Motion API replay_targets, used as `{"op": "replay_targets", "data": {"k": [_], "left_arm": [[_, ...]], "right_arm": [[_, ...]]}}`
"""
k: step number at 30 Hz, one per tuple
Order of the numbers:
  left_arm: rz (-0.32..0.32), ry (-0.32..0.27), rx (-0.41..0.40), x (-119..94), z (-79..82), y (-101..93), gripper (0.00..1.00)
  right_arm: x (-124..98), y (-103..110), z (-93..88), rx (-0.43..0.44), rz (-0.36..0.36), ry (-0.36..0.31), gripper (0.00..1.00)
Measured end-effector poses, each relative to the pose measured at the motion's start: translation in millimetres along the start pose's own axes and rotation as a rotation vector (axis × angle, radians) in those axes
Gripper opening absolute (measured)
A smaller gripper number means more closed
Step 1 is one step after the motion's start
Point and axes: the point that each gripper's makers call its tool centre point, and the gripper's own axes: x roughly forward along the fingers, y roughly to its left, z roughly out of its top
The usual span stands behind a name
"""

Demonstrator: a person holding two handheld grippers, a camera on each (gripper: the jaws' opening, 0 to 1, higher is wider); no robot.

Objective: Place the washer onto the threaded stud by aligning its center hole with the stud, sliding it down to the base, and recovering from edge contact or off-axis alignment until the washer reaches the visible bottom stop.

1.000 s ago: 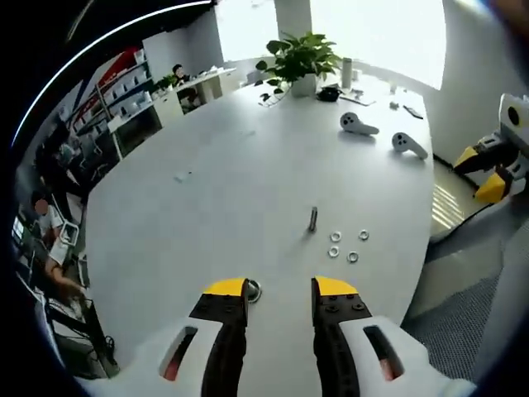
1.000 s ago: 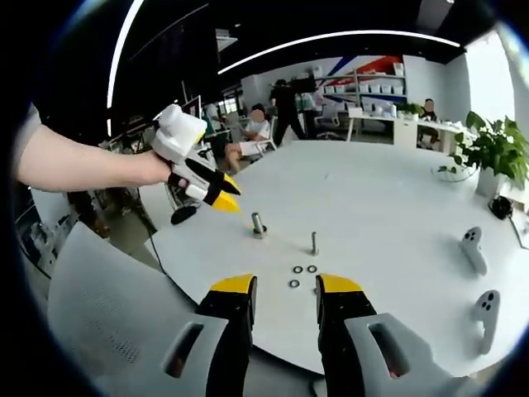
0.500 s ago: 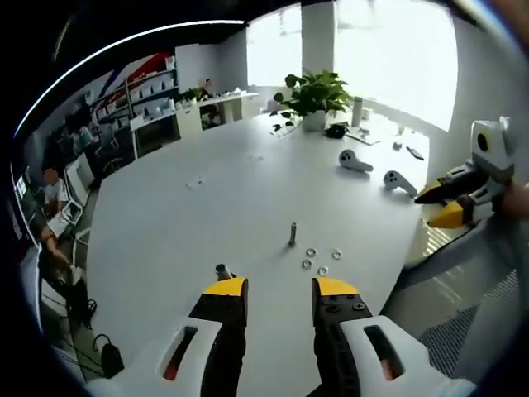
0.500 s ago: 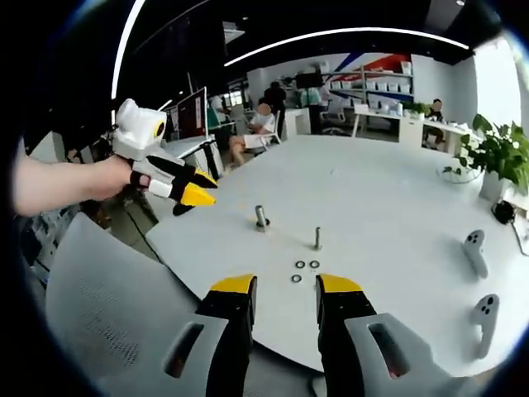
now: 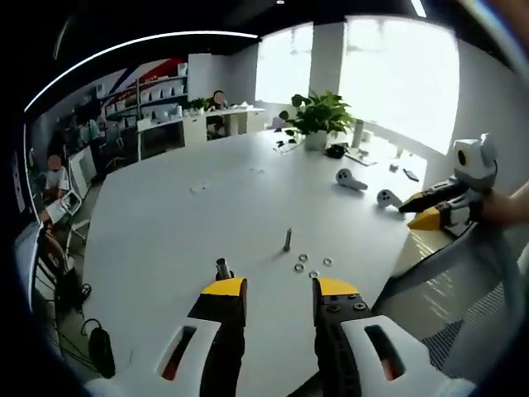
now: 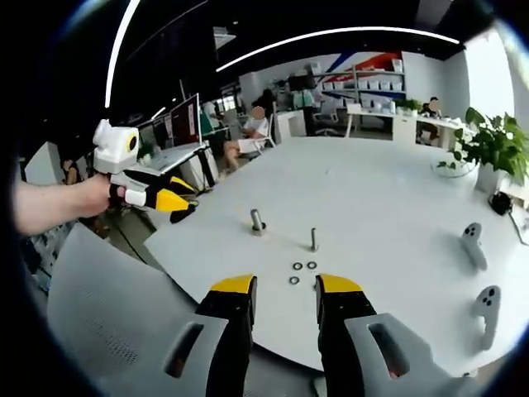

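Counter [image 5: 207,215]: your white round surface carries every task part, and both tools are held off its edge. Chair [image 6: 107,306]: a grey mesh back stands just beside the near rim in the right gripper view. Plant [image 5: 318,116]: it sits at the far side, with two white controllers [image 5: 364,186] nearer to you.

Left tool [image 5: 278,289]: its yellow-tipped jaws are parted with a clear gap, and nothing is between them. In the right gripper view you see it in your hand, off the counter's edge, its tips close together. Right tool [image 6: 283,286]: its jaws are parted alike and hold nothing. In the left gripper view it hangs beyond the rim, near the controllers.

Stud [image 6: 313,240]: it stands upright and bare on the counter. A thicker post [image 6: 257,221] stands well apart from it. Washers [image 6: 299,271]: three rings lie flat just beside the stud's foot, close together, not on it.
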Motion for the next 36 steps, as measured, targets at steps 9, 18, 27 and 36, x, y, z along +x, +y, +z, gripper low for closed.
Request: {"op": "replay_targets", "data": {"k": [9,18,27,36], "left_arm": [[-0.051,-0.037,0.007,-16.2,4.5,-13.6,0.31],[-0.125,-0.029,0.037,-33.8,-8.4,-40.5,0.32],[-0.141,-0.043,0.051,-46.8,-19.6,-52.6,0.33],[-0.142,-0.05,0.078,-58.8,-20.0,-53.6,0.32]], "right_arm": [[-2.3,-7.1,-4.2,-0.008,-0.052,0.019,0.31],[-2.9,-11.3,-8.0,-0.023,-0.089,0.046,0.31],[-4.0,-15.1,-8.6,-0.033,-0.111,0.053,0.31],[-4.9,-18.1,-9.2,-0.04,-0.127,0.061,0.31]]}}
